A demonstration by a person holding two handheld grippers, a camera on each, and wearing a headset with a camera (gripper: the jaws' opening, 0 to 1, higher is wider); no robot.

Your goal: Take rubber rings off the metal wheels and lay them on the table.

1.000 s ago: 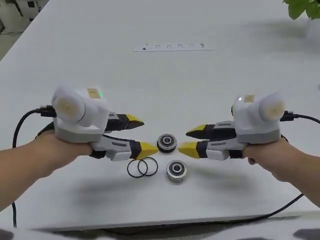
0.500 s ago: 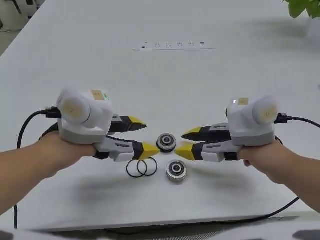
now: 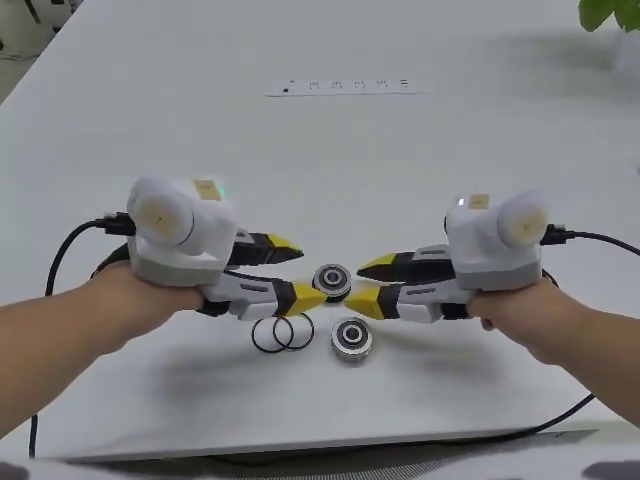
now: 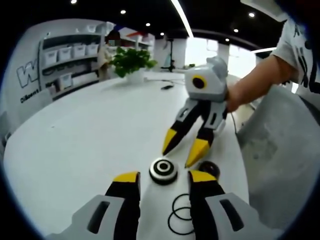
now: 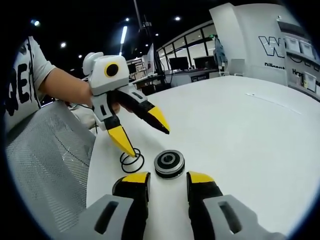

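White worktop (image 3: 400, 170), two rubber rings (image 3: 282, 333) already laid beside one metal wheel (image 3: 351, 338): our left gripper (image 3: 305, 272) and right gripper (image 3: 358, 282), jaws parted and empty, flank the other wheel (image 3: 332, 282). Next, we judge, one steadies it while the other peels its ring.

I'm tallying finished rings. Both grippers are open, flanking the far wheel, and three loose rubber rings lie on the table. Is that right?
Not quite: two rubber rings, not three, lie overlapping on the table, as the head view shows. The rest holds: the left gripper and right gripper are open, flanking the far wheel.
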